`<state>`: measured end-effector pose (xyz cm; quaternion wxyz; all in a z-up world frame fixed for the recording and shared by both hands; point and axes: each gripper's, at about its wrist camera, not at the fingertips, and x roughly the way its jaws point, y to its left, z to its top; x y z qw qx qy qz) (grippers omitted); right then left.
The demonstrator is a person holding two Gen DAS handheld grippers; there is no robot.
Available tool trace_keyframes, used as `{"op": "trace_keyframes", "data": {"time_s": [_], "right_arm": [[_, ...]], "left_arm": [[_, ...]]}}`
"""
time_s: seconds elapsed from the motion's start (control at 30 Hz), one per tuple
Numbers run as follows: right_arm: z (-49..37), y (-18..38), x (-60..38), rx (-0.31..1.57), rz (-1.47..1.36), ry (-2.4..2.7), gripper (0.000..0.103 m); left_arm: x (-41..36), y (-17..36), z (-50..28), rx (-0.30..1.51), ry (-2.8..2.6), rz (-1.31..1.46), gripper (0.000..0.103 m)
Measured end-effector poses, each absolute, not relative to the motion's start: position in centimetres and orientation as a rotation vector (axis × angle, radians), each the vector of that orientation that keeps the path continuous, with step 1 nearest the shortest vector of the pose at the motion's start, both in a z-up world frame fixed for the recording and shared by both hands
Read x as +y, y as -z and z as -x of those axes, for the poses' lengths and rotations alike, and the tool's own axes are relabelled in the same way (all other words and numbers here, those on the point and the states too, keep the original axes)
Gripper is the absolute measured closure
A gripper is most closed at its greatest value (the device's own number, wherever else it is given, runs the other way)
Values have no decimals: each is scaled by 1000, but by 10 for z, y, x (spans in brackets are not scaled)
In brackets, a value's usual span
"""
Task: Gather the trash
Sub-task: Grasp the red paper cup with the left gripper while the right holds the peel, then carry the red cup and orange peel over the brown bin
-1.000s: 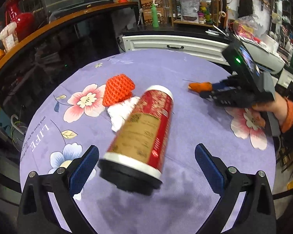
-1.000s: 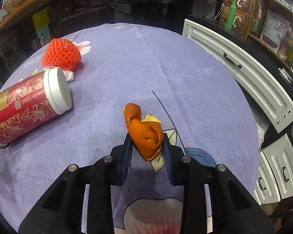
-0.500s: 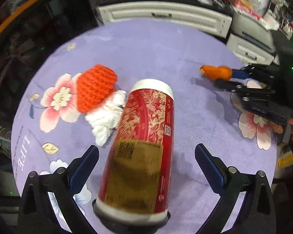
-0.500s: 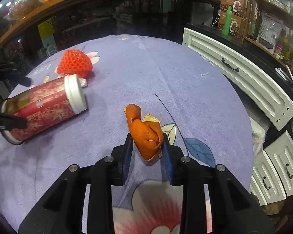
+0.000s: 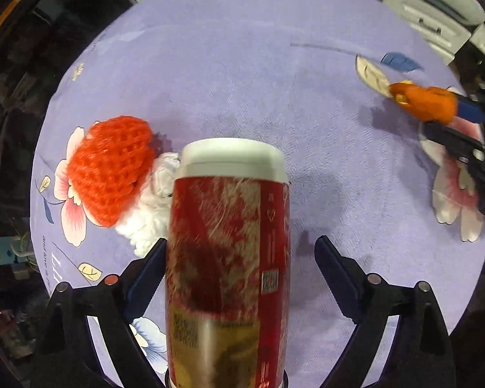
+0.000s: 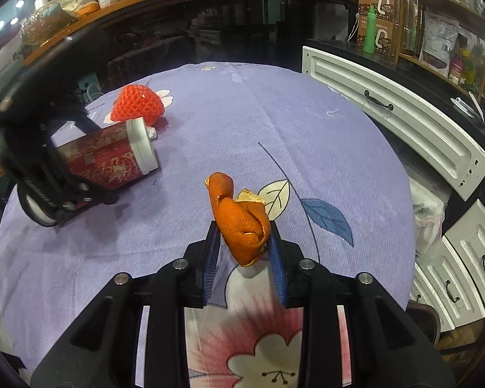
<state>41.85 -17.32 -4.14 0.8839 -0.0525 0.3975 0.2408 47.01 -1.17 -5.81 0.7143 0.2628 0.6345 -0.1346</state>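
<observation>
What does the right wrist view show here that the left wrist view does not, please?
Only the right wrist view: shelves with a green bottle and the right gripper clamping the orange peel head-on. Only the left wrist view: the left gripper straddling the red canister, jaws just closing. Both: canister, peel, red knitted strawberry, purple tablecloth.

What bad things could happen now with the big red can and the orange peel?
1. The red can lies on its side between the left gripper's jaws, which have just been closing but look not yet tight. Being round, it might roll or slip away.
2. The jaws could bump the orange net and white tissue beside it.
3. The orange peel in the right gripper might drop.
</observation>
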Motion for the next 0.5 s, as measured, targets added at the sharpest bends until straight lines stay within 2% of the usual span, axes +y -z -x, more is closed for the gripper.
{"op": "trace_keyframes", "data": {"time_s": [0.1,0.17,0.5], "right_arm": [[-414,41,-176,819,115,-499,73],[-411,41,-179,814,116,-495,73],[-391,35,-198,784,62,-494,73]], "left_arm": [[-14,65,-476,1426,279,-596,23],[-13,68,-479,1436,274,-586,33],[-7,51,-460,1318,250,-542,33]]}}
